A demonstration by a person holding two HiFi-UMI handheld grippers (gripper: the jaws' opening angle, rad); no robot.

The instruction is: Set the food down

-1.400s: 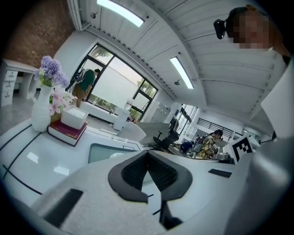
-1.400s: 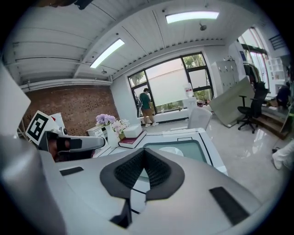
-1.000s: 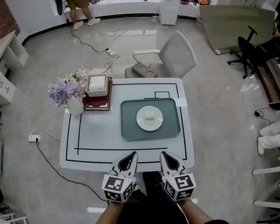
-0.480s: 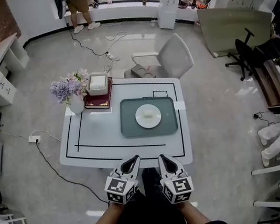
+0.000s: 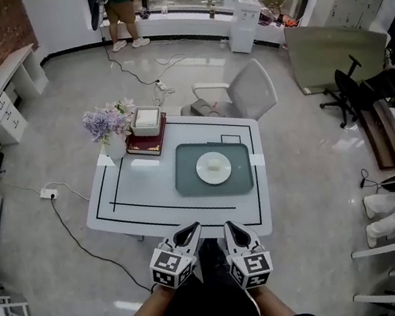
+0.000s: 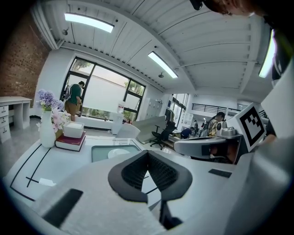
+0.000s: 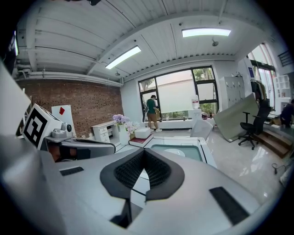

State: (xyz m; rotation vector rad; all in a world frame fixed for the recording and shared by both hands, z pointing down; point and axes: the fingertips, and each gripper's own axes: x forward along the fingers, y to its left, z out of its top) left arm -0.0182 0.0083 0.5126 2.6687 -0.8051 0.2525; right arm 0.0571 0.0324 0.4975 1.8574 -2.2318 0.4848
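Observation:
A white plate (image 5: 213, 167) with a pale piece of food (image 5: 215, 162) rests on a green tray (image 5: 191, 184) on the white table (image 5: 143, 189). My left gripper (image 5: 191, 229) and right gripper (image 5: 231, 226) hang side by side at the table's near edge, well short of the tray. Both are shut with nothing between the pads. In the left gripper view the closed tips (image 6: 148, 153) point toward the tray (image 6: 98, 151) and plate (image 6: 118, 153). The right gripper view shows its closed tips (image 7: 144, 151) below the tray (image 7: 188, 152).
A vase of flowers (image 5: 106, 127) and a white box (image 5: 146, 121) on a red book (image 5: 143, 147) stand at the table's far left corner. A grey chair (image 5: 239, 94) faces the far side. A cable and power strip (image 5: 48, 193) lie on the floor. A person (image 5: 119, 5) stands by the window.
Both grippers and the head have drawn back a little from the table, which now looks slightly smaller and farther. The jaws stayed shut and the plate has not moved.

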